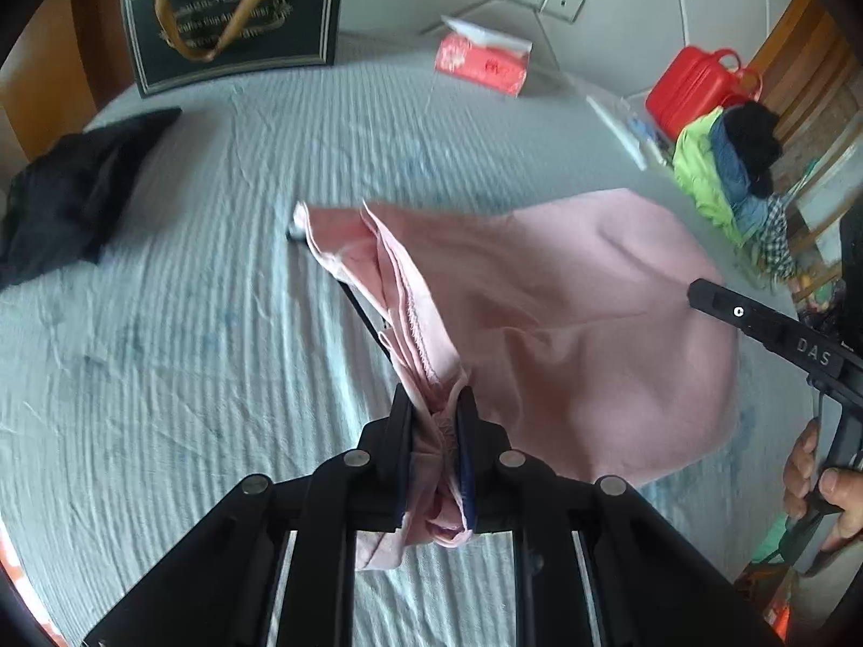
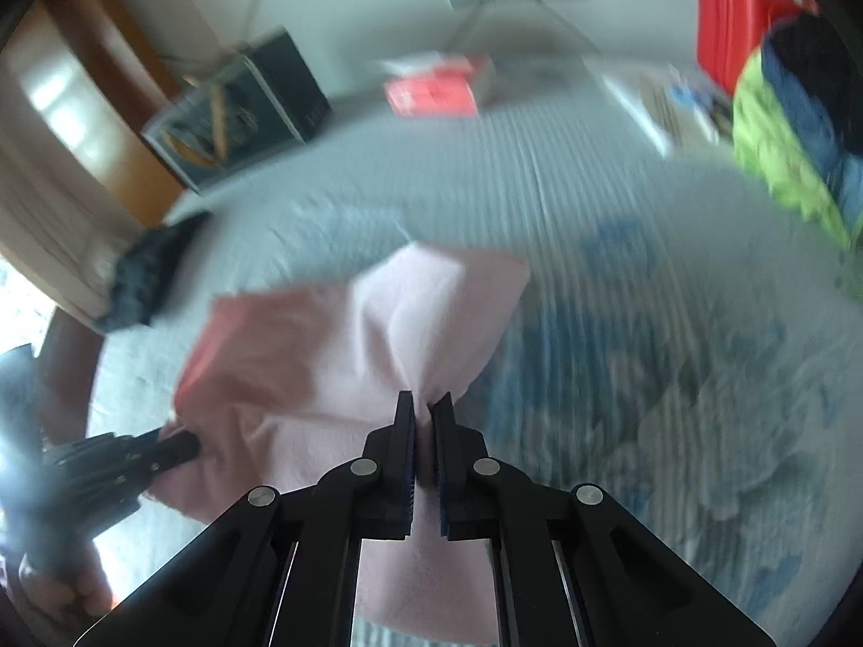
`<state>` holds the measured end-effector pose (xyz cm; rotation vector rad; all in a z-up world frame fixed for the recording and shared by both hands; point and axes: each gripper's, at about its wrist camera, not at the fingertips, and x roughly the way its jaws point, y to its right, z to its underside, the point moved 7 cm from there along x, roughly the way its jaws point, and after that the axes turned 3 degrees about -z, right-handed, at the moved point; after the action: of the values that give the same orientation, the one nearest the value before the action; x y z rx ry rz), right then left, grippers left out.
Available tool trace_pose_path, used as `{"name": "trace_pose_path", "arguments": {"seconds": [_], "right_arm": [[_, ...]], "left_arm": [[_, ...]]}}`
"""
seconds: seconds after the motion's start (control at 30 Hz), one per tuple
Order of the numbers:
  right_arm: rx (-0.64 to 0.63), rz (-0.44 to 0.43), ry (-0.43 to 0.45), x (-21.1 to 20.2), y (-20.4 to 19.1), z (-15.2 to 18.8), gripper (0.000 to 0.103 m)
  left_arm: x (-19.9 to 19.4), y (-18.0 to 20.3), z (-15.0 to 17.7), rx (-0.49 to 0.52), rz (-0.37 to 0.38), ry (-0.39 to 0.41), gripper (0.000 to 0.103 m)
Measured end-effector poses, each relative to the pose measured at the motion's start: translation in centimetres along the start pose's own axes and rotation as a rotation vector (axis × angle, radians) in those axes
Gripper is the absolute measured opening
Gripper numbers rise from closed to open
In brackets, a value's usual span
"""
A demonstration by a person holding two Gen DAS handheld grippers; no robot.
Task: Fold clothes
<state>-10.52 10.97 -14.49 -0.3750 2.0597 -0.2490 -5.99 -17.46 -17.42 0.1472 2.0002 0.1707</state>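
Note:
A pink garment (image 1: 566, 318) hangs lifted over the pale blue bed sheet (image 1: 189, 323), stretched between both grippers. My left gripper (image 1: 434, 404) is shut on a bunched hem of it. My right gripper (image 2: 424, 404) is shut on another edge of the same pink garment (image 2: 334, 345). The right gripper also shows in the left wrist view (image 1: 701, 288) at the cloth's right edge, and the left gripper shows in the right wrist view (image 2: 183, 445) at the cloth's left. The right wrist view is blurred.
A black garment (image 1: 70, 199) lies at the bed's left edge. A dark gift bag (image 1: 232, 16) and a red tissue pack (image 1: 483, 62) sit at the back. A pile of green, blue and black clothes (image 1: 728, 172) and a red case (image 1: 696, 86) are at the right.

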Motion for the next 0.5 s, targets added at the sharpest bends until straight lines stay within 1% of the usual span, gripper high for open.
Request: {"name": "trace_pose_path", "arguments": {"seconds": [0.13,0.2,0.3,0.37,0.43,0.5], "right_arm": [[-0.036,-0.053,0.072,-2.8,-2.6,-2.4,0.006],[-0.061,-0.065,0.081,-3.0,-4.2,-3.4,0.006],[-0.116,-0.077,0.086,-2.8,-7.4,-4.8,0.006],[-0.151,-0.1,0.085,-2.4,-10.3,-5.7,0.006],[-0.199,-0.138,0.094,-1.9,-14.3,-7.1,0.006],[-0.25,-0.17,0.111,-1.5,-18.5,-8.8,0.006]], "left_arm": [[-3.1,-0.8,-1.5,-0.01,0.008,0.044,0.014],[-4.3,-1.7,-2.1,-0.017,0.016,0.052,0.014],[-5.2,-3.7,-2.8,-0.026,-0.008,0.061,0.014],[-6.3,-5.8,-3.5,-0.035,-0.024,0.074,0.014],[-8.0,-8.6,-4.6,-0.049,-0.04,0.1,0.014],[-10.6,-12.7,-6.6,-0.066,-0.067,0.146,0.014]]}}
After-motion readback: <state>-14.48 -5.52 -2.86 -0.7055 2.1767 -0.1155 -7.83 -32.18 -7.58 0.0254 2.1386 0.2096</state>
